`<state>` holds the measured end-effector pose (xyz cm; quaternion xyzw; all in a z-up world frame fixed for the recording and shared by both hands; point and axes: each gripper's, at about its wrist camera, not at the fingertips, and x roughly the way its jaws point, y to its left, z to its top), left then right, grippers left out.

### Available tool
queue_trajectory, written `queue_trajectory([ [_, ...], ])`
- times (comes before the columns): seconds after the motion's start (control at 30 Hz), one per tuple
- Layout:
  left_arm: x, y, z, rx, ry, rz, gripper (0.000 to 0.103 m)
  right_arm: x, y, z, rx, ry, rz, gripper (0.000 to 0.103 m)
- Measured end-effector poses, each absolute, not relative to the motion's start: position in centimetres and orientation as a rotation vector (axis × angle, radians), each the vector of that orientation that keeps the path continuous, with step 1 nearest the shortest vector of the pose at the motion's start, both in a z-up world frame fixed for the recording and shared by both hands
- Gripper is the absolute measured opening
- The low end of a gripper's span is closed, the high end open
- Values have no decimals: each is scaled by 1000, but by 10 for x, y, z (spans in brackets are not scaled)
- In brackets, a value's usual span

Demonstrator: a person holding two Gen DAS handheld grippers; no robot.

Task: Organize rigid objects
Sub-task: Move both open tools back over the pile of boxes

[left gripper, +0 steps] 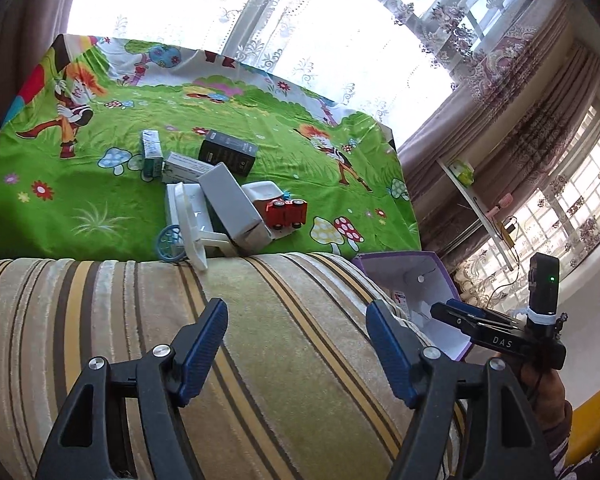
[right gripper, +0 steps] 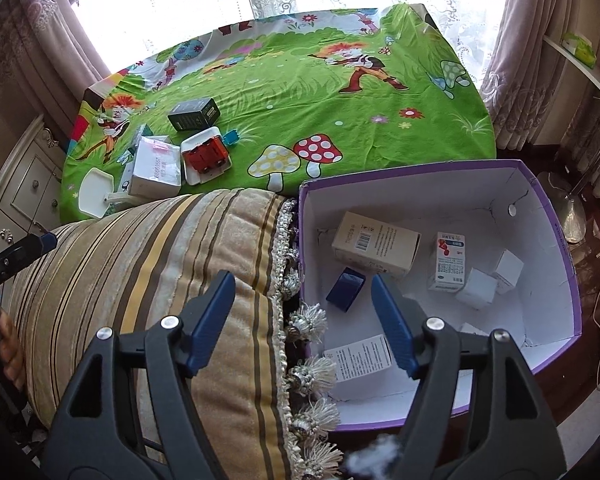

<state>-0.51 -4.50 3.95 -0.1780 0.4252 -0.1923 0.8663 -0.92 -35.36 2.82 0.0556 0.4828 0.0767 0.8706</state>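
1. Left gripper (left gripper: pixel 296 344): fingers spread wide, nothing between them. It hangs over a striped cushion (left gripper: pixel 180 340), pointed toward the table.
2. Right gripper (right gripper: pixel 304 320): fingers likewise apart and empty, poised above the near-left corner of the purple box (right gripper: pixel 556 216), straddling the cushion's tasselled edge (right gripper: pixel 312 368).
3. Purple box, white inside, sits just beside the cushion, below the table edge. Contents seen from the right wrist view: a long beige carton (right gripper: pixel 376 246) lying flat near the far-left wall; a small dark blue box (right gripper: pixel 346 289) in front of it, directly under the right gripper's gap; a white medicine carton with red print (right gripper: pixel 448 264) upright in the middle; two small white cubes (right gripper: pixel 490 280) touching each other to its right; a white printed pack (right gripper: pixel 360 358) at the near wall.
4. Table with green cartoon cloth (left gripper: pixel 260 128) lies beyond the cushion. A cluster of loose things remains on it near the cushion side.
5. Cluster: black box (left gripper: pixel 228 154) furthest back; a teal-and-white carton (left gripper: pixel 152 152) upright at the left; a white carton (left gripper: pixel 186 167) lying beside it; a long grey-white box (left gripper: pixel 236 204) tilted across a white tray (left gripper: pixel 188 224); a red toy truck (left gripper: pixel 286 214) on its side, resting in a shallow white dish (right gripper: pixel 188 148).
6. A light blue ring-shaped piece (left gripper: pixel 170 244) lies at the table's near edge, touching the tray.
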Motion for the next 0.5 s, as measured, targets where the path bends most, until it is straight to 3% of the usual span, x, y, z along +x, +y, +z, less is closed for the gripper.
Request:
queue_trajectory([
  [0.17, 10, -22, 33, -410, 921, -316, 72, 1, -334, 32, 131, 1004, 234, 79],
  [0.5, 48, -8, 17, -432, 1005, -240, 68, 34, -286, 30, 130, 1032, 339, 80],
])
